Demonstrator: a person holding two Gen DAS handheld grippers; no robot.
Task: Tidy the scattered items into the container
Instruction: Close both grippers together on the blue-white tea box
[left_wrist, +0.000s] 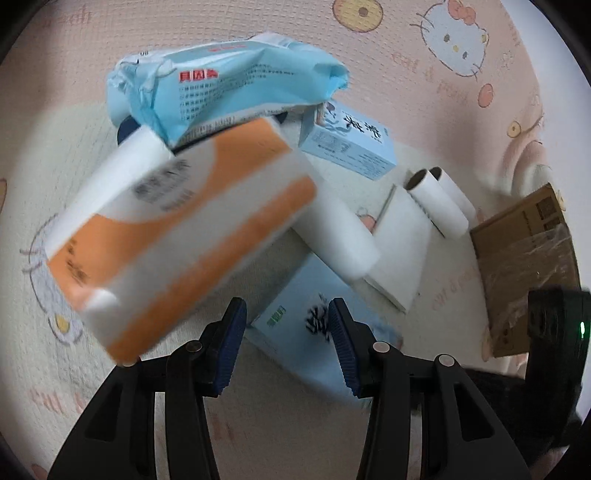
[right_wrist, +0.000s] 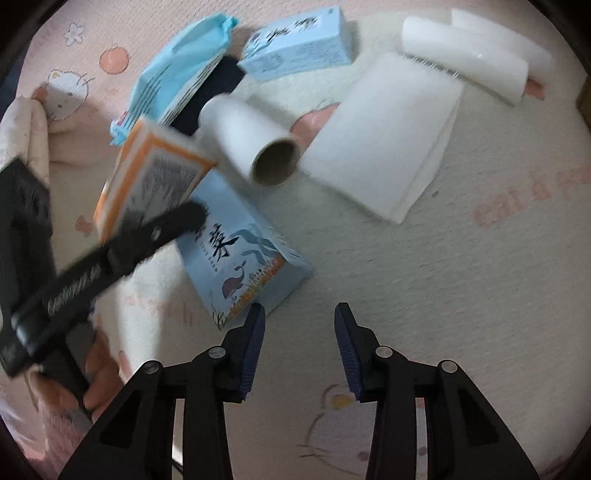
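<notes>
On the pink cartoon-print mat (right_wrist: 443, 277): the scattered goods lie loose.
Brown cardboard box (left_wrist: 524, 258), contents unseen. The orange-and-white tissue pack (left_wrist: 177, 236) leans over the pale blue carton (right_wrist: 243, 258). Left gripper (left_wrist: 288, 332) and right gripper (right_wrist: 300, 332) both gape, grasping nothing.

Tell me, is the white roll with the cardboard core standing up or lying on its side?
Lying on its side. The white roll rests lengthwise on the mat, its open cardboard core facing sideways toward the right wrist camera rather than up.

Orange-white pack (left_wrist: 177, 236) motion-blurred, print unreadable; cardboard box (left_wrist: 524, 266) cut by frame edge
</notes>
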